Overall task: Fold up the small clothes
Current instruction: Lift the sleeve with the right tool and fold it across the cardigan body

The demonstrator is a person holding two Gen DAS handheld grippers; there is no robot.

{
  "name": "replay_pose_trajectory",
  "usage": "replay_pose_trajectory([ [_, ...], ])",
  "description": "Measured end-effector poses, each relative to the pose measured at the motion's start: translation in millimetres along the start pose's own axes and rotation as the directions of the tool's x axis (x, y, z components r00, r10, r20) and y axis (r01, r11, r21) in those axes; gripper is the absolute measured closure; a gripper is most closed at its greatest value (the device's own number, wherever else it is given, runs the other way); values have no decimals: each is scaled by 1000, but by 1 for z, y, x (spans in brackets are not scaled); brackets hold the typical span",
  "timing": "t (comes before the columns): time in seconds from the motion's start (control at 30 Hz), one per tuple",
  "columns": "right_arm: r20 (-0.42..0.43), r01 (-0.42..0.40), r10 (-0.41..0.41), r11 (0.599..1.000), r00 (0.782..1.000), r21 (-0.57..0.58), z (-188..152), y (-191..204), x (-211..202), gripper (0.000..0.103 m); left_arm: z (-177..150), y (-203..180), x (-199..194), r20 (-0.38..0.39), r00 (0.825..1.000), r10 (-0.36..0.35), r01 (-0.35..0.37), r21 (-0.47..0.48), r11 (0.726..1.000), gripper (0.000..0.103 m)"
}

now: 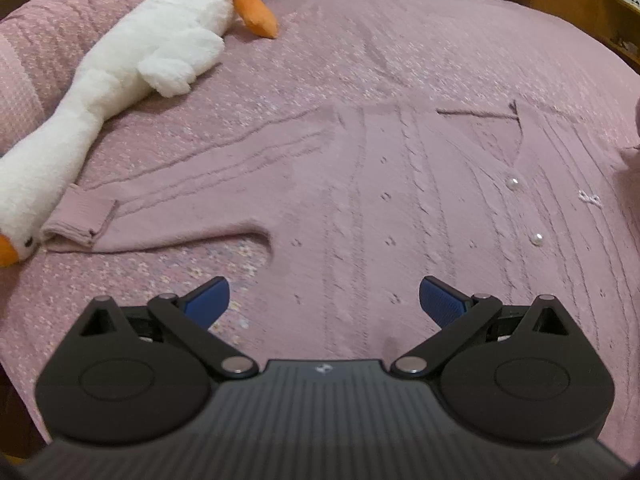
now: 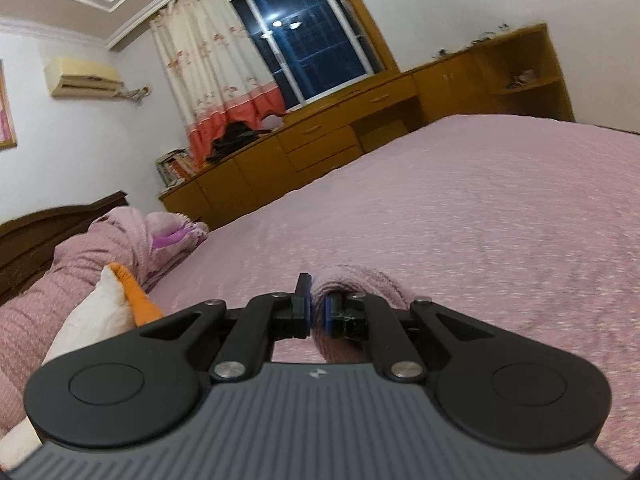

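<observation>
A pink knitted cardigan with pearl buttons lies flat on the pink bed cover. Its left sleeve stretches out to the left and ends in a ribbed cuff. My left gripper is open and empty, hovering above the cardigan's lower hem. My right gripper is shut on a fold of the pink cardigan and holds it lifted above the bed. That lifted part shows at the right edge of the left wrist view.
A long white plush goose with orange feet lies on the bed to the left, its head beside the sleeve cuff. A wooden cabinet runs along the far side of the bed. Pillows lie at the headboard.
</observation>
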State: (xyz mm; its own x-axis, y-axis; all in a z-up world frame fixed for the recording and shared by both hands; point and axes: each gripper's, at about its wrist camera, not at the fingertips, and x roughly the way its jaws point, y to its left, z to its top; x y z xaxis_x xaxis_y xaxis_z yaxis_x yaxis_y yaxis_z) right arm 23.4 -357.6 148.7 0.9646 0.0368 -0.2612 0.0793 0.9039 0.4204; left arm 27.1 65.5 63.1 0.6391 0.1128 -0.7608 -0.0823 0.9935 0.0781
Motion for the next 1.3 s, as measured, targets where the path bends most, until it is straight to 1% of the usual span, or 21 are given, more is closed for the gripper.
replay_pose_trajectory([
  [0.1,-10,-21,21,998,1000,-57,-10,37,13,97,2,9,1,10,1000,12,-12,-8,1000,0],
  [0.2,-47,-52,48,993,998,-106,-30,72,27,97,3,19,3,9,1000,17,-16,-21,1000,0],
  [0.33,-128,-94,75,984,989,-149,-73,112,47,97,2,32,7,4,1000,22,-22,-40,999,0],
  [0.4,-182,-107,76,980,980,-166,-99,122,62,97,1,37,10,1,1000,26,-26,-47,999,0],
  [0.5,-260,-121,71,976,963,-182,-139,131,79,97,-1,42,13,-4,1000,30,-30,-49,998,0],
  [0.57,-312,-138,75,973,947,-185,-163,137,87,97,-2,44,16,-7,999,33,-34,-48,998,0],
  [0.77,-433,-163,75,972,898,-168,-207,135,101,95,-3,47,20,-10,999,32,-32,-58,998,0],
  [0.83,-469,-164,76,975,880,-149,-208,134,106,85,-3,48,22,-12,999,30,-30,-62,998,0],
  [0.87,-486,-169,87,977,870,-128,-211,133,107,82,-3,48,22,-13,999,29,-30,-63,998,0],
  [0.9,-498,-177,101,978,861,-109,-213,132,108,75,-3,48,23,-13,1000,28,-29,-63,998,0],
  [0.93,-503,-187,118,978,856,-88,-211,131,107,65,-3,48,22,-12,1000,28,-29,-62,998,0],
  [0.97,-505,-201,140,977,852,-68,-210,131,106,59,-3,48,23,-12,1000,28,-28,-61,998,0],
  [1.0,-510,-215,161,975,845,-49,-208,133,105,48,-3,47,22,-12,1000,28,-29,-60,998,0],
  [1.03,-515,-226,177,974,839,-33,-207,134,104,39,-3,47,22,-12,1000,28,-28,-58,998,0],
  [1.1,-521,-239,192,971,832,-25,-204,139,99,34,-3,46,22,-11,1000,27,-27,-57,998,0],
  [1.3,-542,-233,172,971,823,-46,-192,144,73,31,-2,43,21,-6,1000,23,-23,-52,998,0],
])
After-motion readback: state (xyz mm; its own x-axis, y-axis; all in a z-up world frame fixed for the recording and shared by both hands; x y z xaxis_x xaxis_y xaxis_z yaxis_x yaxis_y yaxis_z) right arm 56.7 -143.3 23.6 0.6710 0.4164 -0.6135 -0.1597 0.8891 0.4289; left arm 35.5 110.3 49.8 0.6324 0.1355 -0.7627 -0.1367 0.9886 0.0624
